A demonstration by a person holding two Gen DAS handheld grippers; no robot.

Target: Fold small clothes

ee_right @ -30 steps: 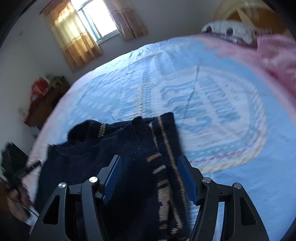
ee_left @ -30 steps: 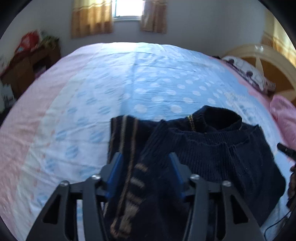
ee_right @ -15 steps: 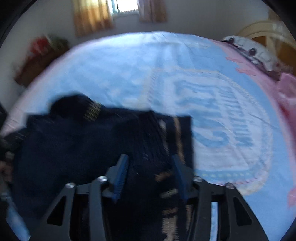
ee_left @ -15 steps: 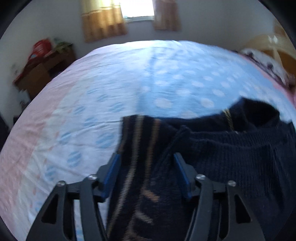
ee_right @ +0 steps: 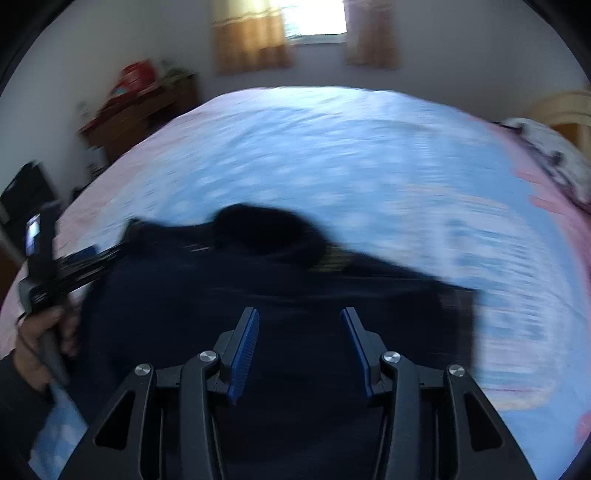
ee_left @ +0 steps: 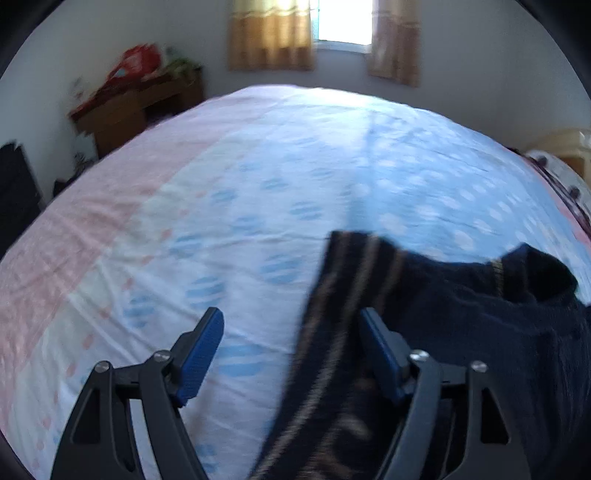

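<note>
My left tongs [ee_left: 291, 332] have just been opening; the navy sweater's striped sleeve [ee_left: 332, 332] lies loose between them. My right tongs [ee_right: 299, 332] hang part-open, gripping nothing, above the sweater [ee_right: 258, 295] on the bed [ee_right: 369, 166].

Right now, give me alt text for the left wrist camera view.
The left gripper hangs open over a dark navy knit sweater with tan stripes, which lies on a blue and pink dotted bedsheet. A curtained window sits behind.

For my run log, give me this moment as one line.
stage: sleeve fold | left gripper: open, just widened, off striped sleeve | right gripper: open above navy sweater | surface: bed
</note>
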